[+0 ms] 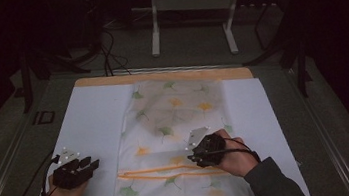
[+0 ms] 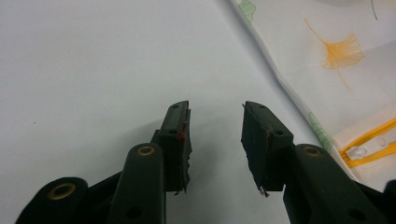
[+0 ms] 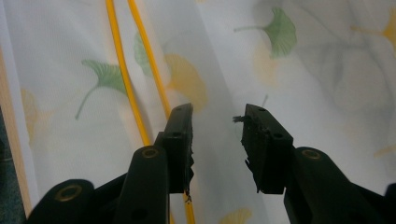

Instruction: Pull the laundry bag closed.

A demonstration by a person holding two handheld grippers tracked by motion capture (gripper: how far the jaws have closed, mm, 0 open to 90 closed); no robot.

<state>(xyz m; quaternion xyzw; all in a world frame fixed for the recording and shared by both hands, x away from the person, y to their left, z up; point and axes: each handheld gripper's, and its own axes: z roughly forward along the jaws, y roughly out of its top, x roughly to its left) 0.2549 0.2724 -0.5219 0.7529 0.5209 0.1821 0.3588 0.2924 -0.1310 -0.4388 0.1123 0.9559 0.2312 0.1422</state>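
Dim surroundings frame a wooden table (image 1: 110, 79) covered by a white sheet (image 1: 90, 123), with a white table frame (image 1: 191, 5) standing on the floor beyond it. Your left hand (image 1: 63, 194) rests at the near left of the sheet, palm side down, holding the left gripper (image 1: 92, 164) pointed toward the right; its jaws stand apart and released, with nothing between them, over bare white sheet. Your right hand (image 1: 235, 158) sits at the near right, wrist angled inward, holding the right gripper (image 1: 192, 158) pointed left; its jaws are likewise parted and hold nothing. A mesh bag (image 1: 176, 128) printed with green and yellow leaves lies flat along the middle of the sheet. Its yellow zipper (image 1: 166, 172) runs across the near end. In the left gripper view the bag's edge and zipper pull (image 2: 369, 149) lie just right of your left gripper. Your right gripper hovers over the bag, with the zipper beside its left jaw.
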